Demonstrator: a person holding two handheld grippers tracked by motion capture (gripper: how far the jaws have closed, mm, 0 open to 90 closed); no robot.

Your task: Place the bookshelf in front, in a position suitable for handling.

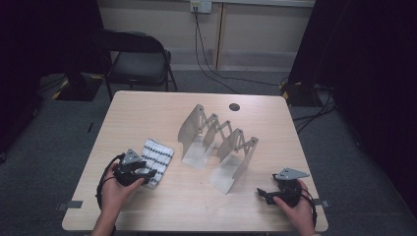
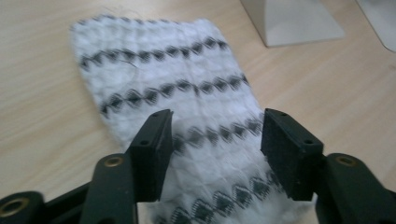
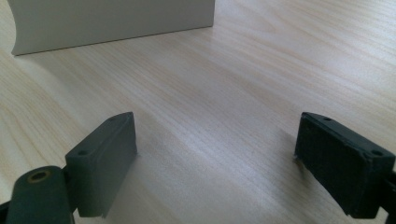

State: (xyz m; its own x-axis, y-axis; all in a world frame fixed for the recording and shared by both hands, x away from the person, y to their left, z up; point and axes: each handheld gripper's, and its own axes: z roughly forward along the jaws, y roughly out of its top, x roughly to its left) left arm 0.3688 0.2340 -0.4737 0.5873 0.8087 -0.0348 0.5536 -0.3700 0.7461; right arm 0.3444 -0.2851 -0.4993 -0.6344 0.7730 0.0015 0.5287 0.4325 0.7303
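The left hand-held gripper sits over the near end of a folded cloth toward the bench's left edge. Its jaws stand partly spread, straddling the cloth, and do not pinch it. The left gripper view shows what the high view cannot: the cloth is white and quilted, crossed by rows of dark diamonds, lying flat with one long edge running away from the jaws. The high view shows it as a small rectangle, near a folding metal rack at the bench's middle. The right hand-held gripper rests near the right front corner, its jaws spread wide over bare wood with nothing between them; the right gripper view catches the foot of the rack farther off. Both hands come in from the front edge, each wrapped around its gripper's body, jaws pointing inward toward the bench's middle.
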